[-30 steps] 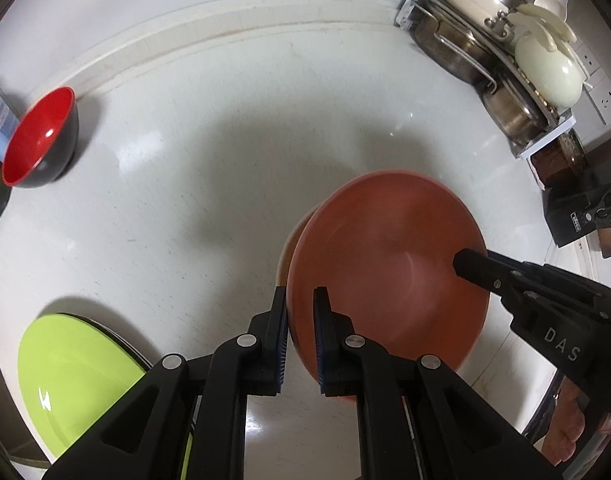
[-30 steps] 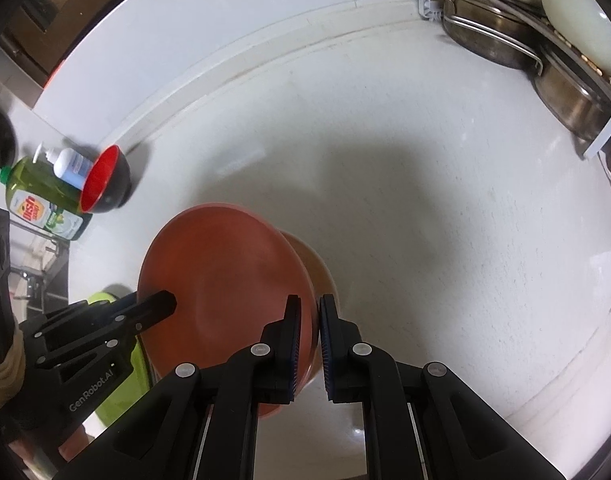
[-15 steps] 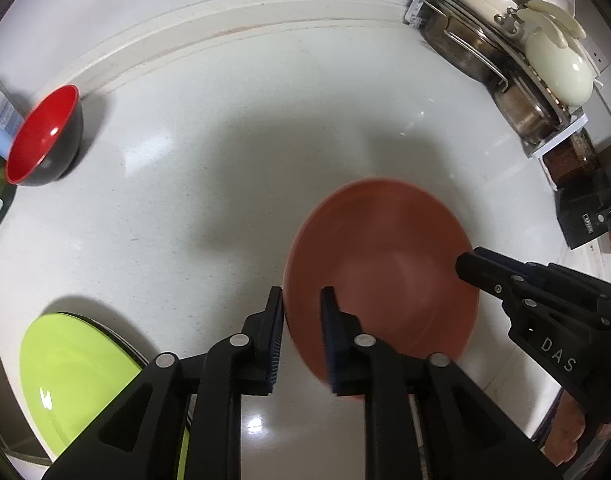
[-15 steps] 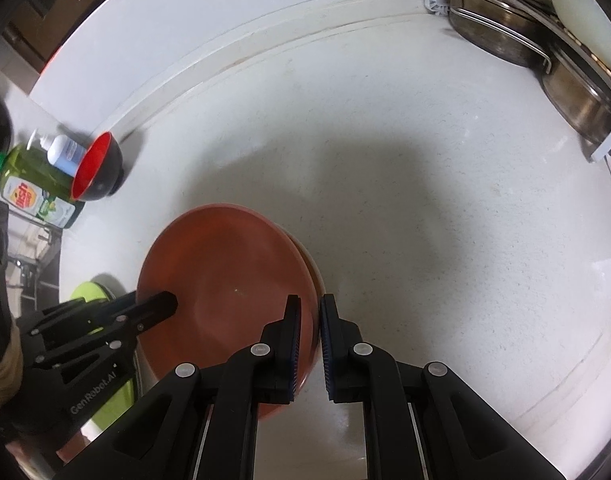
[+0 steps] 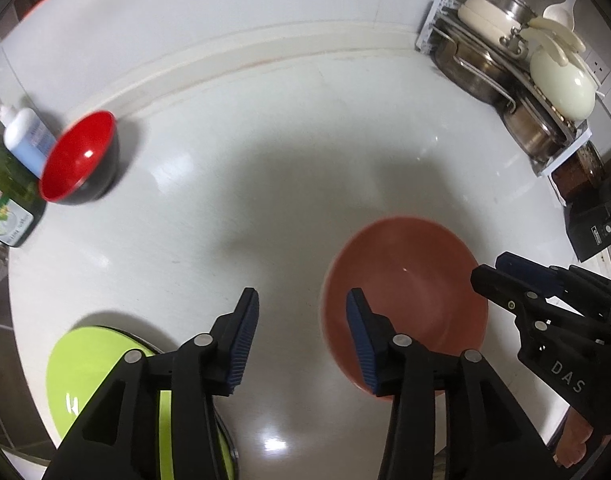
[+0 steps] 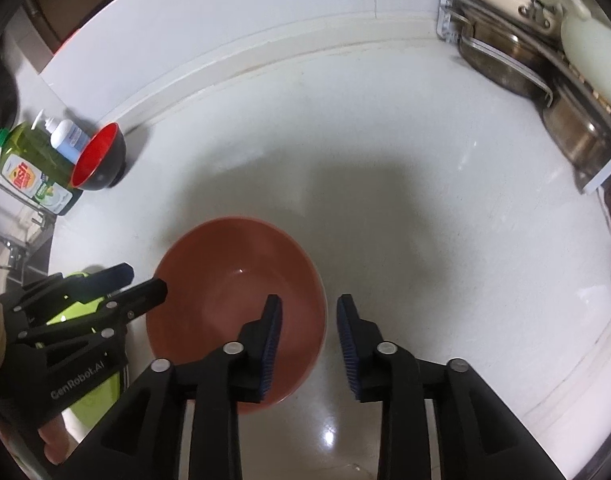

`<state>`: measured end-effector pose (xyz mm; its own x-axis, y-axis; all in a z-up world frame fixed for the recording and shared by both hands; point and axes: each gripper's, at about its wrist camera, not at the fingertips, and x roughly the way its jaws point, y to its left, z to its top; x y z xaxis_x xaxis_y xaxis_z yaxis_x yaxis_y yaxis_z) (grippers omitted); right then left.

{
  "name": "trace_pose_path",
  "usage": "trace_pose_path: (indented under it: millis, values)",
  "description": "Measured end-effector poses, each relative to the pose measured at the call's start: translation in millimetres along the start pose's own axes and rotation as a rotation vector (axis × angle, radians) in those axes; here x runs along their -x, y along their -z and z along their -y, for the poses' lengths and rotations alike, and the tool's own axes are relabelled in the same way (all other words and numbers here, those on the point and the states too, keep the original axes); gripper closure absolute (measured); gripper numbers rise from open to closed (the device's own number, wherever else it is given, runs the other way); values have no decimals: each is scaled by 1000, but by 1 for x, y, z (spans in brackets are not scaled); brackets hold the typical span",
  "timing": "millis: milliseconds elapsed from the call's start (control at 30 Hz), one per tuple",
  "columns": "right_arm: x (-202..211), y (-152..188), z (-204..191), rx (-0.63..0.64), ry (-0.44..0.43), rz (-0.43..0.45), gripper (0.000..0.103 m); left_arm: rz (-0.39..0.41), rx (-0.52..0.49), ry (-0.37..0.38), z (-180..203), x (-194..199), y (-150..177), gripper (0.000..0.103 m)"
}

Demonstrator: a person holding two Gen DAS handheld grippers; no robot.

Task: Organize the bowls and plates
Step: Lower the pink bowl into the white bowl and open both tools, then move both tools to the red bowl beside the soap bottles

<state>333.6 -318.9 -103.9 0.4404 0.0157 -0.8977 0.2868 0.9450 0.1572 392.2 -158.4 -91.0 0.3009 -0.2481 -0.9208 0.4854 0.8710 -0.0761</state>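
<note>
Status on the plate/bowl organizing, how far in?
Done: the terracotta bowl sits on the counter. In hand: nothing; left gripper and right gripper jaws are opening, each straddling the bowl's rim without pressing it. Left: red-and-black bowl by the soap bottles and the lime-green plate sit apart, unstacked.

Left gripper: pointed steeply downward, black arms with blue ribbed pads, jaws opening, nothing pressed between them; right pad overlapped the near rim in view, contact not discernible. Right gripper: likewise angled steeply down, jaws opening, pads parted and pressing on nothing; left pad seen over the same rim, right pad clear of it. Seen from the opposite camera, each tool entered from the side, tips aimed inward, facing one another. Bare fingers glimpsed beneath the left tool's body.
</note>
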Motion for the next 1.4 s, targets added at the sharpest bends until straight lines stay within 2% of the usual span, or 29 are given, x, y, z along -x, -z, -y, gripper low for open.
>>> trace_pose_path:
  millis: [233,367,500,567,633,1033,1233,1400]
  values:
    - [18,-7,-20,42,-23,52,72,79,21,-60,-25,23,-1,44]
    - [25,-12,-36,75,-38,78,63,106,45,-89,-43,34,0,39]
    - [27,-18,-56,110,-53,100,62,131,66,-126,-64,43,1,35]
    - [27,-22,-67,125,-70,107,56,140,85,-142,-77,46,2,32]
    - [27,-26,-79,141,-80,114,56,150,111,-161,-90,49,1,29]
    - [16,-65,-149,271,-129,173,44,181,205,-238,-157,60,-3,22]
    - [12,-85,-181,312,-183,203,34,214,252,-290,-188,64,-10,17]
    - [4,-102,-204,348,-175,229,32,234,287,-327,-210,61,-15,17]
